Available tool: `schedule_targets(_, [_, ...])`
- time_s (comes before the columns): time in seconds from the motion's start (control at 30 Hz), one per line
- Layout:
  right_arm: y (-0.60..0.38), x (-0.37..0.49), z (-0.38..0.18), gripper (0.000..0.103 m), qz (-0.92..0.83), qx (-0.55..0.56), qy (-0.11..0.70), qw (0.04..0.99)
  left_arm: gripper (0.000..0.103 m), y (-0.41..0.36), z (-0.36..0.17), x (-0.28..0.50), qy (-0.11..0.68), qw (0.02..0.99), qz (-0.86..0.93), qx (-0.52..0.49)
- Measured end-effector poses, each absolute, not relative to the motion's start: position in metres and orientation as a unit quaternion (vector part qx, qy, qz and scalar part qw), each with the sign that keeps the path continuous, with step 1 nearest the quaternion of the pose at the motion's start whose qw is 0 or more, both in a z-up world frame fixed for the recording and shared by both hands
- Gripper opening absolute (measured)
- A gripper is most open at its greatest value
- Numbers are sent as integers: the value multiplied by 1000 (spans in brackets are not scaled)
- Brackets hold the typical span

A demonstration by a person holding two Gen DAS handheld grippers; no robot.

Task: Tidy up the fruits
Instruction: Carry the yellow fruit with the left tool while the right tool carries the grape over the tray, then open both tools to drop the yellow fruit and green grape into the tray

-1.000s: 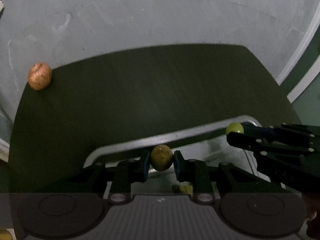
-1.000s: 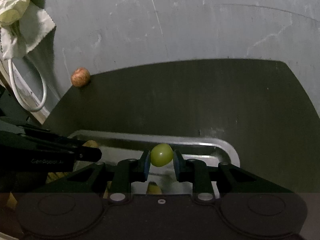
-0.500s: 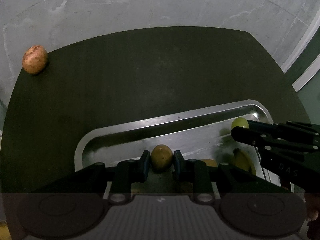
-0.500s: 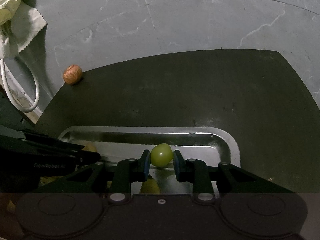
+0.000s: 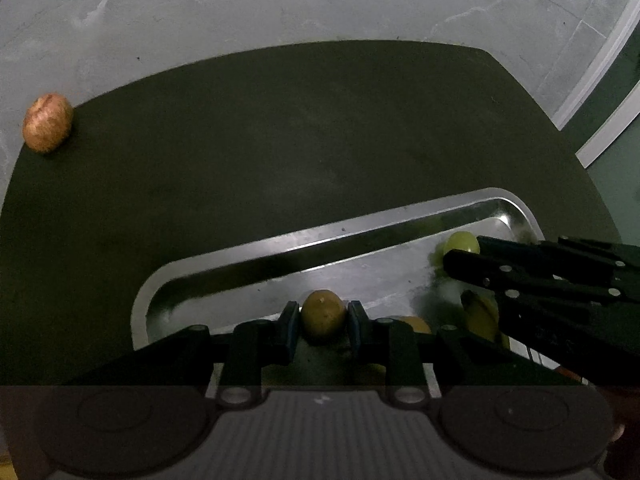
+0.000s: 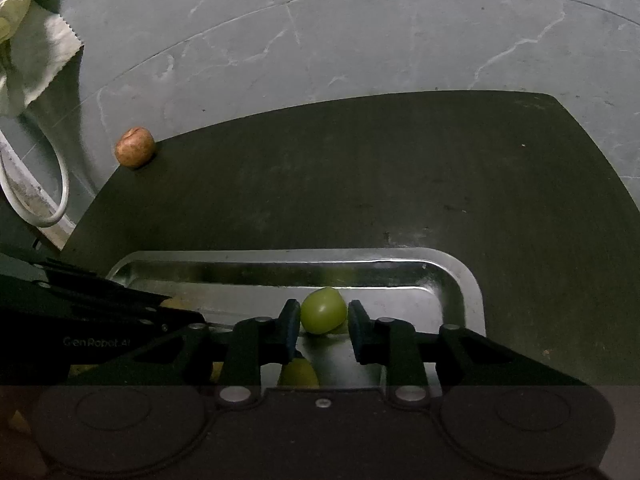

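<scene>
Left tongs (image 5: 323,317) grip brownish fruit (image 5: 323,314); right tongs (image 6: 323,320) slightly parted around green fruit (image 6: 323,310), over metal tray (image 6: 472,292).

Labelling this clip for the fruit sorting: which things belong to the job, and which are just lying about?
Job: left gripper shut on brownish fruit; right gripper, jaws slightly parted around green fruit; metal tray; reddish fruit at the mat's corner.
Lying about: white cloth; white cable.
</scene>
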State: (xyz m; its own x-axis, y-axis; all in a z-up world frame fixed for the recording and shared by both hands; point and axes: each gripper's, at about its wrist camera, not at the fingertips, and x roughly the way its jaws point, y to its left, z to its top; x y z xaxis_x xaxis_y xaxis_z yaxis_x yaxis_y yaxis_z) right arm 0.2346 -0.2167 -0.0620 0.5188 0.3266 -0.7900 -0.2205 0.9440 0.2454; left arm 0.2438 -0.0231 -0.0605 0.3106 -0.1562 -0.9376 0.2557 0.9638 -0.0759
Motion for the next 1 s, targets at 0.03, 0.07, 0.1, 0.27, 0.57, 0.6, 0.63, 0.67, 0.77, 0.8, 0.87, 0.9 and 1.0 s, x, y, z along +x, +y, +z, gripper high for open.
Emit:
schedule_targets(0.03, [-217, 234, -62, 30, 157, 57, 464, 870, 29, -23, -61, 244, 573, 808, -128, 43])
schedule_targets(0.07, [-217, 234, -61, 30, 155, 57, 463, 871, 29, -23, -61, 243, 573, 808, -129, 43])
schedule_targets(0.1, [-217, 233, -61, 30, 155, 56, 462, 872, 29, -23, -61, 244, 573, 808, -130, 42])
schedule_targets(0.27, [-217, 228, -55, 36, 150, 54, 454, 877, 37, -19, -60, 243, 572, 809, -126, 35])
schedule_targets(0.57, [-226, 220, -42, 68, 138, 56, 433, 889, 51, -10, -49, 236, 553, 827, -104, 15])
schedule_targets(0.6, [-227, 219, -41, 70, 138, 56, 431, 890, 53, -8, -48, 235, 551, 829, -101, 13])
schedule_targets(0.63, [-227, 219, -40, 74, 138, 57, 429, 891, 58, -7, -47, 234, 547, 831, -97, 10])
schedule_targets(0.67, [-228, 217, -39, 77, 138, 57, 428, 892, 62, -6, -45, 233, 545, 833, -94, 7])
schedule_targets(0.77, [-229, 214, -37, 84, 139, 58, 424, 893, 71, -4, -42, 229, 537, 839, -85, 1])
schedule_targets(0.8, [-229, 213, -36, 86, 139, 58, 423, 894, 74, -5, -41, 228, 536, 840, -82, 0])
schedule_targets(0.87, [-230, 212, -35, 89, 139, 59, 421, 894, 85, -3, -38, 226, 530, 845, -74, -3])
schedule_targets(0.9, [-230, 211, -35, 90, 139, 60, 421, 895, 88, -1, -37, 223, 527, 847, -69, -5])
schedule_targets(1.0, [-232, 208, -33, 97, 139, 64, 416, 896, 94, 3, -31, 220, 519, 853, -56, -17])
